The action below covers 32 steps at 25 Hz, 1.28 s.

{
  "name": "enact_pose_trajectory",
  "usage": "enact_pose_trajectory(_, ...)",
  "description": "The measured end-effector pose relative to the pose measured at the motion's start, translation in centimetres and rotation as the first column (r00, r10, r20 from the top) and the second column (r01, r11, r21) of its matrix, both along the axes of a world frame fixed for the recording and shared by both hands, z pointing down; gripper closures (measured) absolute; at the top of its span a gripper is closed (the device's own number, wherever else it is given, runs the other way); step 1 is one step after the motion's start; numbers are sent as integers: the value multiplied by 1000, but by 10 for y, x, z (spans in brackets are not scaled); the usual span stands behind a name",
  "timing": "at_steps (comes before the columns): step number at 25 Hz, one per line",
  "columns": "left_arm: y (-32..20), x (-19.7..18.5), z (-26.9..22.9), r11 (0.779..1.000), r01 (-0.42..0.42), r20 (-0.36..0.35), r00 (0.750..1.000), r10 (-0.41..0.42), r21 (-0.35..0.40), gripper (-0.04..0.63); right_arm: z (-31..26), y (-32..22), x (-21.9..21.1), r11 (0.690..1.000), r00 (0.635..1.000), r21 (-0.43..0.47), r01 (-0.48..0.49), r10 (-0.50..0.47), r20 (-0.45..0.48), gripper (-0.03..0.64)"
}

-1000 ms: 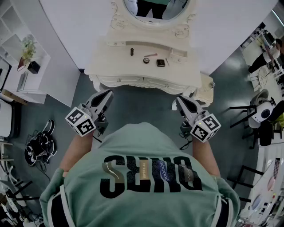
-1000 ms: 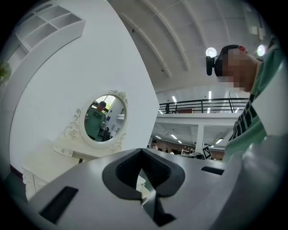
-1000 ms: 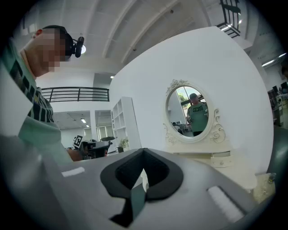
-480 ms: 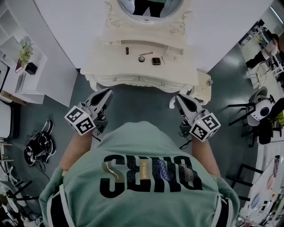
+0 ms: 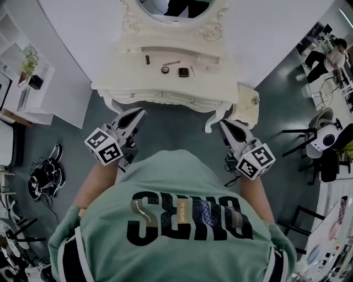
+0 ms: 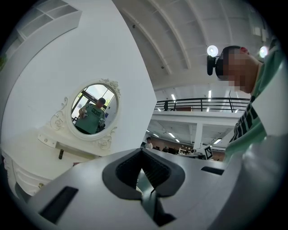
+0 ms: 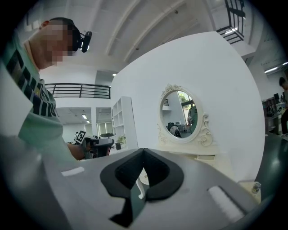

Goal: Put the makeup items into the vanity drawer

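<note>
A person in a green shirt stands in front of a white vanity table. The left gripper and the right gripper are held out low, near the table's front edge but not touching it. Each gripper's two jaws are pressed together at the tips, with nothing between them. The makeup things lie on the table top, below the round mirror: a small dark tube, a pink stick, a round case and a dark square case. A thin thing just beside the square case may be a pencil, but it is too small to tell. The drawers in the table's front are closed. A small white stool stands just beside the table, near the right gripper.
</note>
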State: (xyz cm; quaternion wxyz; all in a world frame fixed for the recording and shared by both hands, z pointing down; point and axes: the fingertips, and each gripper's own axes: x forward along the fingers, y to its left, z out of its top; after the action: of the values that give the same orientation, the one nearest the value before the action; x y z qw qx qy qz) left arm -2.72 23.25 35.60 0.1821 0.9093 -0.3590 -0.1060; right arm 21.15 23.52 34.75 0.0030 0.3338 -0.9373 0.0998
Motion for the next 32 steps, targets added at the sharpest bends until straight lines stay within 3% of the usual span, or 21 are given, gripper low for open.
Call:
enact_pose_trajectory(5, -8, 36, 3, 1000, -22, 26, 999, 23, -21, 595, 16, -10, 27, 1000, 1000, -28, 6, -5, 15, 607)
enact_pose_trajectory(9, -24, 33, 7, 999, -10, 38, 999, 11, -43, 595, 27, -26, 25, 998, 1000, -57, 19, -17, 26, 607)
enact_pose_trajectory(15, -75, 4, 18, 998, -27, 19, 999, 28, -62, 595, 36, -72, -3, 998, 1000, -70, 6, -6, 5, 607)
enact_pose_trajectory(23, -217, -49, 18, 984, -177, -26, 984, 177, -34, 595, 31, -178, -65, 989, 990, -83, -124, 119, -70, 606)
enact_pose_trajectory(28, -296, -96, 8, 968, -249, 20, 968, 249, -9, 595, 25, -252, -125, 985, 984, -79, -152, 144, -102, 606)
enact_pose_trajectory(32, -337, -121, 21, 971, -237, 22, 971, 237, -35, 595, 38, -293, -154, 985, 980, -115, -130, 110, -163, 606)
